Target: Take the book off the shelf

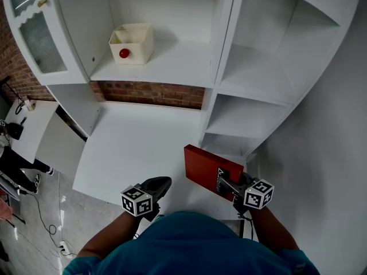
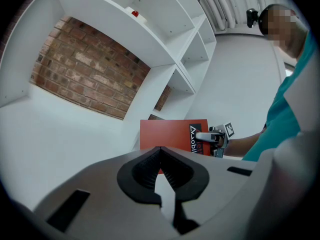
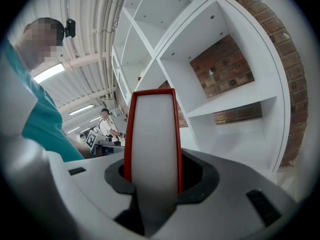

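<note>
The book (image 1: 211, 169) is red with white lettering on its cover. It is held tilted above the right end of the white desk top (image 1: 132, 148), in front of the low shelf compartments. My right gripper (image 1: 230, 185) is shut on its near edge. In the right gripper view the book (image 3: 152, 134) stands edge-on between the jaws of that gripper (image 3: 152, 180), white pages facing the camera. My left gripper (image 1: 161, 183) hovers at the desk's front edge, shut and holding nothing. In the left gripper view the book (image 2: 167, 134) shows beyond the left gripper (image 2: 160, 156).
A cream box (image 1: 133, 43) with a red ball (image 1: 124, 53) sits on the upper shelf. White open shelf compartments (image 1: 252, 116) rise at the right, with a brick wall (image 1: 149, 93) behind the desk. A glass cabinet door (image 1: 34, 36) hangs at upper left. A person (image 3: 106, 125) stands far off.
</note>
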The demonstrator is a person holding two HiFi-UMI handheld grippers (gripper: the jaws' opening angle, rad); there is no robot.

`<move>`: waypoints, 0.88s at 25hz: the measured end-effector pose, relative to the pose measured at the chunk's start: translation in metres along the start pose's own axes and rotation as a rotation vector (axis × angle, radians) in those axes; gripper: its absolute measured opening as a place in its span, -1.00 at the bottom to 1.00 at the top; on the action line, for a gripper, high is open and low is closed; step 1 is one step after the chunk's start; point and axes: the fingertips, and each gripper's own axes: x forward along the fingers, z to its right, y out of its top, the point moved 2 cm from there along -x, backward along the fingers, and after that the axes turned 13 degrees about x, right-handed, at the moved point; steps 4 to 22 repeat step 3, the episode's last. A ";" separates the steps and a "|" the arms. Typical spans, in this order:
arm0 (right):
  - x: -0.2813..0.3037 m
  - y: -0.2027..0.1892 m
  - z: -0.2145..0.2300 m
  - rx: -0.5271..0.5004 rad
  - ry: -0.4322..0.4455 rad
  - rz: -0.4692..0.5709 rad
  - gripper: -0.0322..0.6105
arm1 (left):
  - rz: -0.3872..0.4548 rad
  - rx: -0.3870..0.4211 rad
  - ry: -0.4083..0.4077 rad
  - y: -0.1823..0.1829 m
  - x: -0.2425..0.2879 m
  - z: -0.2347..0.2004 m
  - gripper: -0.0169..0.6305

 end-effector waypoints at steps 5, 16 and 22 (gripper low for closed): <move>0.000 0.000 0.000 0.002 0.001 -0.001 -0.37 | 0.001 0.000 -0.002 0.001 0.001 0.000 -0.90; 0.000 0.000 0.000 0.002 0.001 -0.001 -0.37 | 0.001 0.000 -0.002 0.001 0.001 0.000 -0.90; 0.000 0.000 0.000 0.002 0.001 -0.001 -0.37 | 0.001 0.000 -0.002 0.001 0.001 0.000 -0.90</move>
